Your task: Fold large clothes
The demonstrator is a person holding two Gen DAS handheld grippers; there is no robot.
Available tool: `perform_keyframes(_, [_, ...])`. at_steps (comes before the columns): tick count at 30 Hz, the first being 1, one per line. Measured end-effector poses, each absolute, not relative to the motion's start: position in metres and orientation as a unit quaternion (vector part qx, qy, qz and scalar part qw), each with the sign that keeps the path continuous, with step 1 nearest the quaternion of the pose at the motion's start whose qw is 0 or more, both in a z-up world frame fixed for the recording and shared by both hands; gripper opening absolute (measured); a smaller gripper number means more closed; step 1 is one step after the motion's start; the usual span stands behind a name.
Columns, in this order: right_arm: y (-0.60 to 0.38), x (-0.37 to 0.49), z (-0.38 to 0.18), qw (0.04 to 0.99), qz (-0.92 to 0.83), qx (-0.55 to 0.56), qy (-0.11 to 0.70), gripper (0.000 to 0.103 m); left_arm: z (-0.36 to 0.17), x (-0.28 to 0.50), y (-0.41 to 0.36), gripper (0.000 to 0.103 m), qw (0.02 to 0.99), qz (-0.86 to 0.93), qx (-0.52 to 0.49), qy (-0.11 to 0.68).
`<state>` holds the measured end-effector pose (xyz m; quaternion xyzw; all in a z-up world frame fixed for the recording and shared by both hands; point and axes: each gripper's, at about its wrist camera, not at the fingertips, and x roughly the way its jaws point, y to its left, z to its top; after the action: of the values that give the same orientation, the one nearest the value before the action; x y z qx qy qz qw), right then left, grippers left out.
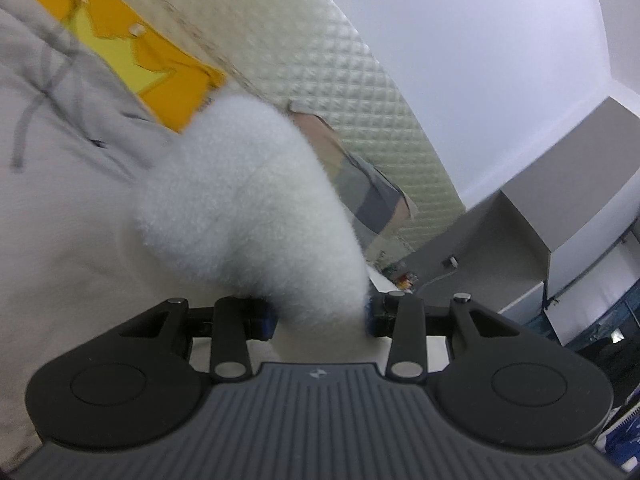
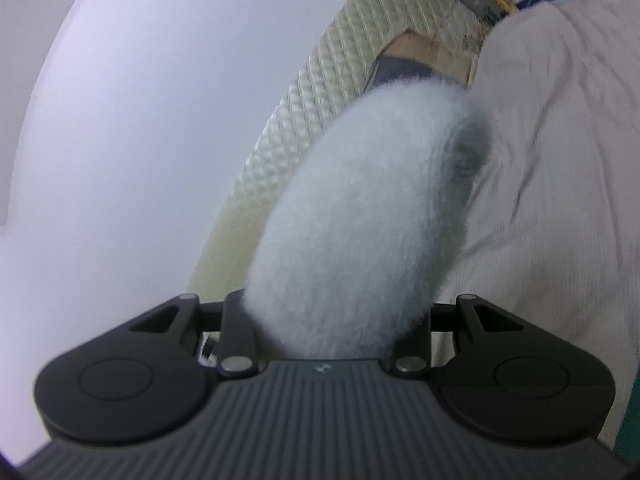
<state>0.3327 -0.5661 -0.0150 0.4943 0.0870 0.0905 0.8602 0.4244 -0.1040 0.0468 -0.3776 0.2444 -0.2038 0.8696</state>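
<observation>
Surface: a bed under a cream sheet (image 2: 560, 128), creased in long soft folds, fills the 3 o'clock side of the right wrist view; in the left wrist view it takes the 8 o'clock side

Room: plain white wall (image 1: 480, 40) behind; a quilted, diamond-padded headboard (image 1: 360, 92), pale and glossy, curves across both views; a grey boxy cabinet (image 1: 560, 200) stands at 3 o'clock in the left view

Garment: white fluffy fleece garment (image 1: 256, 208), thick long pile, bunched into a rounded roll; it rises from between the fingers toward 11 o'clock in the left view; in the right view the same fleece (image 2: 360, 220) leans toward 1 o'clock, with a grey shadowed hollow at its far end; both views are motion-blurred

Left claw: left claw (image 1: 320, 320) clamped on the fleece; blue pads (image 1: 267, 322) press its sides

Right claw: right claw (image 2: 336, 332) closed around the fleece; its fingertips are buried in the pile

Around: a grey hoodie with a dark drawcord (image 1: 44, 84) at 10 o'clock, a yellow-and-orange cloth (image 1: 160, 68) just beside it; a cardboard box (image 1: 360, 176) sits against the headboard behind the fleece; small clutter at the far edge is too blurred to name
</observation>
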Motion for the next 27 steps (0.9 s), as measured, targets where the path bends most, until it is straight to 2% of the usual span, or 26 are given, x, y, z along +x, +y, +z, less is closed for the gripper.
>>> perform_keyframes(7, [-0.623,0.385,-0.038,0.874,0.062,0.477,0.063,0.042,0.000,0.507,-0.180,0.044,0.876,-0.236,-0.346,0.237])
perform_keyframes(14, [-0.639,0.432,-0.118,0.874,0.031,0.472,0.115,0.042,-0.085,0.571,-0.205,0.044,0.881,-0.221,-0.313,0.278])
perform_keyframes(19, [-0.634,0.435,-0.181,0.857,0.015,0.490,0.162,0.042,-0.147,0.584,-0.195,0.044,0.872,-0.223,-0.316,0.300])
perform_keyframes(24, [-0.628,0.408,-0.206,0.853,0.032,0.497,0.155,0.045,-0.179,0.569,-0.185,0.048,0.874,-0.239,-0.319,0.279])
perform_keyframes(27, [-0.633,0.404,-0.221,0.842,0.039,0.515,0.152,0.049,-0.193,0.557,-0.178,0.056,0.869,-0.245,-0.327,0.278])
